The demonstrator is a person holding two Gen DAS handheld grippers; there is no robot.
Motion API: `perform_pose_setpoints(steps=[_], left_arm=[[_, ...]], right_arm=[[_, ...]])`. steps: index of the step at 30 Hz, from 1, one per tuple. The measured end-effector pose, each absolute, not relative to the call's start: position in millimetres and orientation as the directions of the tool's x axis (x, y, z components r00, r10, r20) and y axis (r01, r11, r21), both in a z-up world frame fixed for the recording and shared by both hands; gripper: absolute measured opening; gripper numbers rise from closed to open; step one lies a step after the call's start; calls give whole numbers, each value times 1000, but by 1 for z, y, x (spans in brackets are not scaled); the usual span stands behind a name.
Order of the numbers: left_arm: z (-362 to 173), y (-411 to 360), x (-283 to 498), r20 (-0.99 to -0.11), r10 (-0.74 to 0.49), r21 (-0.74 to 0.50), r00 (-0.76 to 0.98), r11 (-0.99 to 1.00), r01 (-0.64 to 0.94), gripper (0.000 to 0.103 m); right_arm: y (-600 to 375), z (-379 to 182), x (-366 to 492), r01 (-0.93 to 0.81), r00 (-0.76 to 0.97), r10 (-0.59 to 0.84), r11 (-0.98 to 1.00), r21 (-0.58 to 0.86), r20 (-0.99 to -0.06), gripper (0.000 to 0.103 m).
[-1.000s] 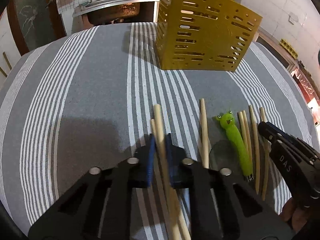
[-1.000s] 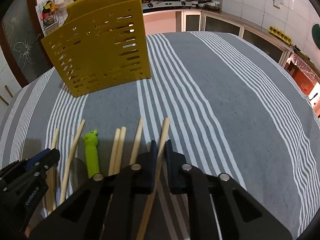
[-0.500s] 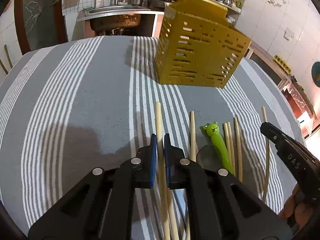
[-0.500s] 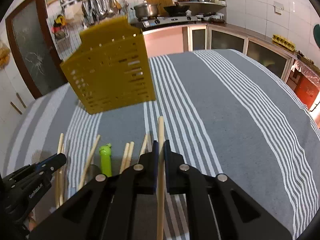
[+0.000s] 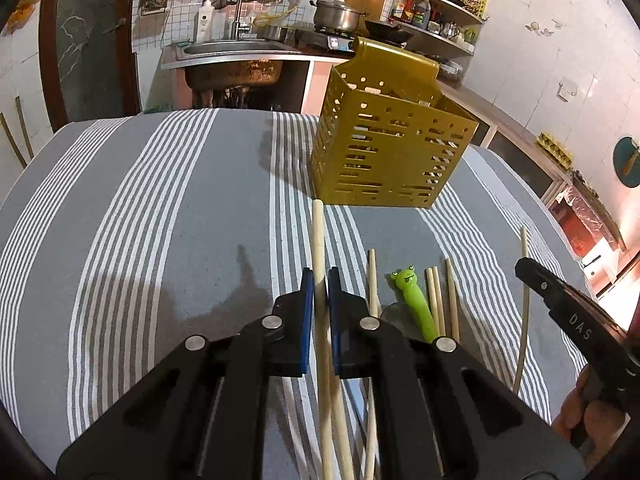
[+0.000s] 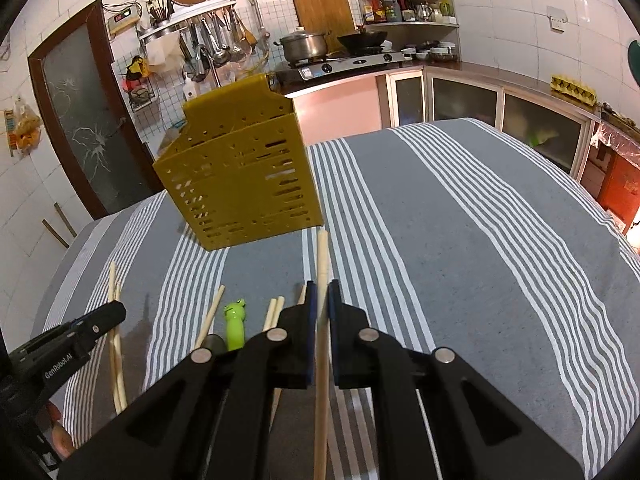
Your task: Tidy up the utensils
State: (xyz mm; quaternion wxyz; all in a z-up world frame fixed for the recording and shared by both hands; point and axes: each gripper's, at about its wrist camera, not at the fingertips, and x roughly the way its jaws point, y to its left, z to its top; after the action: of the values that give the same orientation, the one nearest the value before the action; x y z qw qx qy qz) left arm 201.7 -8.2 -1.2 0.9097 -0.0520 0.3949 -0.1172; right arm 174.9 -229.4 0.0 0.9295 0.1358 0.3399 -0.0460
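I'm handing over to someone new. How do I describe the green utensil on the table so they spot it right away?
Start at the yellow slotted caddy standing on the grey striped tablecloth. In front of it lies a row of pale wooden chopsticks. The green utensil lies among them: the only bright green piece, its handle end shaped like a frog's face, pointing toward the caddy.

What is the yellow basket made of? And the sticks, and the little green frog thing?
The yellow utensil basket looks like stiff plastic or painted metal: thin flat walls with punched slots, slight sheen. The chopsticks look like pale bamboo or wood, matte and unpainted. The green frog handle looks like smooth glossy plastic or rubber; which one, the pictures cannot say.
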Motion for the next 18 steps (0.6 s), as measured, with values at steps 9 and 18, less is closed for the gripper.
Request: perform_pose_setpoints(steps=[9, 18], left_arm=[[15, 0, 199, -670, -270, -207, 691, 963, 175, 6], [60, 8, 179, -564, -283, -203, 776, 958, 202, 5]], right_arm=[[-237, 7, 169, 171, 797, 20, 951, 257, -603, 6], [-233, 46, 146, 124, 875, 17, 958, 257, -484, 6]])
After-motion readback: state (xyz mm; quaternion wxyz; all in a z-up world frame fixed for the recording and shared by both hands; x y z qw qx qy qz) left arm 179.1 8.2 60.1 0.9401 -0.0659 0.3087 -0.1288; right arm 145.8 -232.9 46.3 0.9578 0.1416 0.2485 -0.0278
